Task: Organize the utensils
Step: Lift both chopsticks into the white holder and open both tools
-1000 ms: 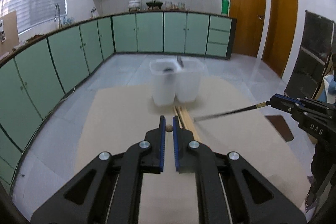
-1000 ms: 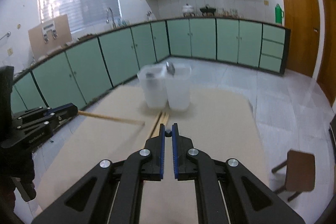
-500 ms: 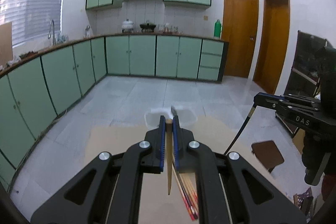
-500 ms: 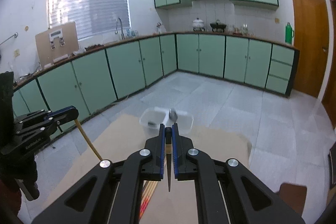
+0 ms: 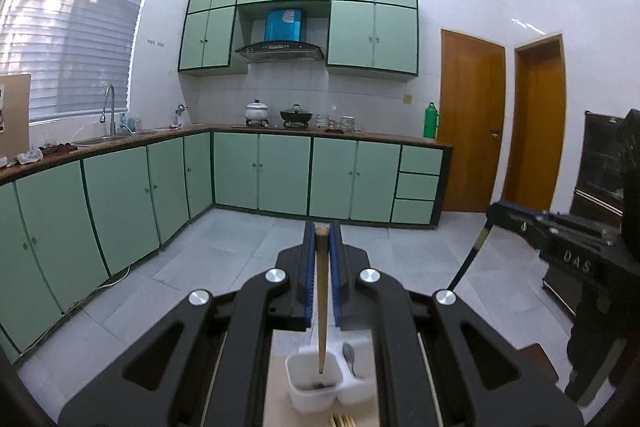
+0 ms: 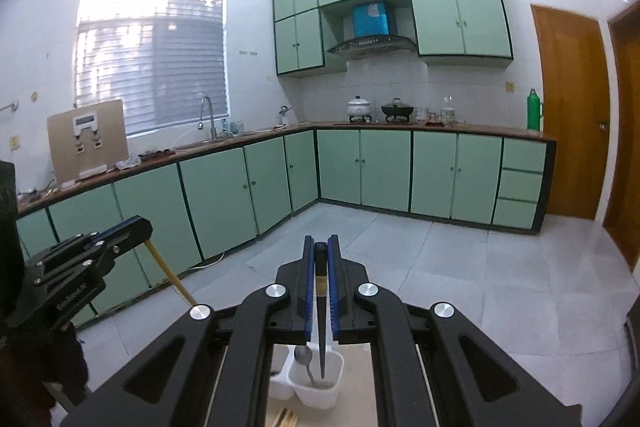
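My left gripper (image 5: pixel 321 227) is shut on the top end of a light wooden chopstick (image 5: pixel 321 307). The stick hangs down with its tip over the left white tub (image 5: pixel 308 383). My right gripper (image 6: pixel 320 241) is shut on a black chopstick (image 6: pixel 322 331), whose tip hangs above the right tub (image 6: pixel 332 387); a metal spoon (image 6: pixel 305 357) stands in that tub. Each view shows the other gripper off to the side: the right gripper (image 5: pixel 496 211) with the black chopstick (image 5: pixel 466 263), and the left gripper (image 6: pixel 142 227) with the wooden chopstick (image 6: pixel 170 277).
The twin tubs stand on a beige table (image 6: pixel 360 387), with more chopsticks (image 5: pixel 342 421) lying in front of them. Green kitchen cabinets (image 5: pixel 280 171) line the far wall and the left. Two wooden doors (image 5: pixel 472 127) are at the right, and grey tiled floor lies beyond the table.
Both grippers have risen. The chopsticks, first near the table top, now hang down from the fingers. The tubs have dropped from the middle of each view to the bottom.
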The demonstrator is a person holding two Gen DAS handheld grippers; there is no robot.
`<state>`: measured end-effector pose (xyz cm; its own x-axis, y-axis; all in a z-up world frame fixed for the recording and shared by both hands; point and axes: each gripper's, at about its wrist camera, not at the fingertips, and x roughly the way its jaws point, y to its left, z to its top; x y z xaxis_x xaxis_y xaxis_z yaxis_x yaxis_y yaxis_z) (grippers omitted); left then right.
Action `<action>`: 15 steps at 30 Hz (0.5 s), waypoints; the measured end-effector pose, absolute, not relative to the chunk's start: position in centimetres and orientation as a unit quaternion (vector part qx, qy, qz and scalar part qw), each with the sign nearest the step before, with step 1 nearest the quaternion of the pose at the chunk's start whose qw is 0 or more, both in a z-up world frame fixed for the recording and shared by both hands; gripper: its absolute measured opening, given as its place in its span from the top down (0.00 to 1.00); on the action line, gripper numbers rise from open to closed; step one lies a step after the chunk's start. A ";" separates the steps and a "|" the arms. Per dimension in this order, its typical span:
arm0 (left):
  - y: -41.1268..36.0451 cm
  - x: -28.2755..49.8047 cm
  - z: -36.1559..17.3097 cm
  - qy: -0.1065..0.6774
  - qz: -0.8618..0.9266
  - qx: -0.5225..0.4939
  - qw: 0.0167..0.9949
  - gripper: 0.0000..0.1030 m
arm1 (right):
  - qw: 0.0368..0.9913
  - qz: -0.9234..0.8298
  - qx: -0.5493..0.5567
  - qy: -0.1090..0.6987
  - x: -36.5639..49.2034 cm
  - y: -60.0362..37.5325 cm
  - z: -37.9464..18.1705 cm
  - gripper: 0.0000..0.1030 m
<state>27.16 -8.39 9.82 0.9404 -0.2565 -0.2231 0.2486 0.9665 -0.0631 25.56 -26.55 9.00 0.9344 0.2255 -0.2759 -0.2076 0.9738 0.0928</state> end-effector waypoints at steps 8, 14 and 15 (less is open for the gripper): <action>-9.9 33.5 3.9 0.165 -0.105 -0.012 0.981 0.94 | 0.978 0.084 0.035 0.187 30.8 -26.2 3.6 0.94; -9.2 35.1 0.9 0.208 -0.106 -0.016 0.972 0.93 | 0.967 0.092 0.047 0.232 32.3 -26.6 0.5 0.88; -8.7 34.9 0.8 0.208 -0.106 -0.018 0.972 0.92 | 0.967 0.090 0.046 0.232 32.1 -26.7 0.3 0.80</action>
<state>34.89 -8.66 0.76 0.8911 -0.2144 -0.4000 0.1994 0.9767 -0.0793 32.13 -26.71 0.32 0.8763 0.1952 -0.4404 -0.1522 0.9796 0.1314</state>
